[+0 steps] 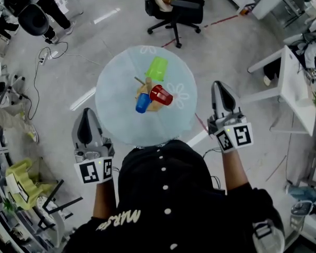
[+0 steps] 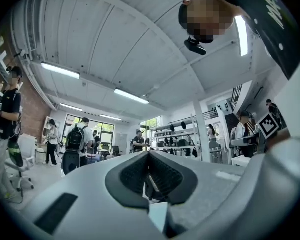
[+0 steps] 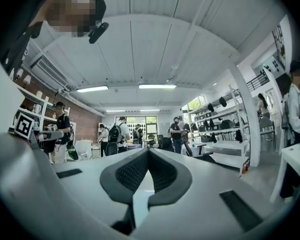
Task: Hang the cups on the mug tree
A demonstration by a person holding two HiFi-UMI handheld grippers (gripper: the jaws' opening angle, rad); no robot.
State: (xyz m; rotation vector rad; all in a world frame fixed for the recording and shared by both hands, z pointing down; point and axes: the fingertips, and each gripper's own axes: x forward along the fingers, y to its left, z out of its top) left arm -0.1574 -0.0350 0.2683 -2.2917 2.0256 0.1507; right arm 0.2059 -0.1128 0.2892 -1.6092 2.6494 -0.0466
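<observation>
Green cup (image 1: 157, 68), red cup (image 1: 161, 95) and blue cup (image 1: 142, 103) all hang on the wooden mug tree (image 1: 144, 87) at the middle of the round surface (image 1: 116, 117), centre of the frame. Left tool (image 1: 86, 112), lower left, and right tool (image 1: 219, 84), at right, are both closed on nothing, held off the surface's edge. Nothing looks left to hang. One risk, I judge: a shallowly seated cup sliding off its peg, or the loaded tree tipping if the surface gets bumped.
</observation>
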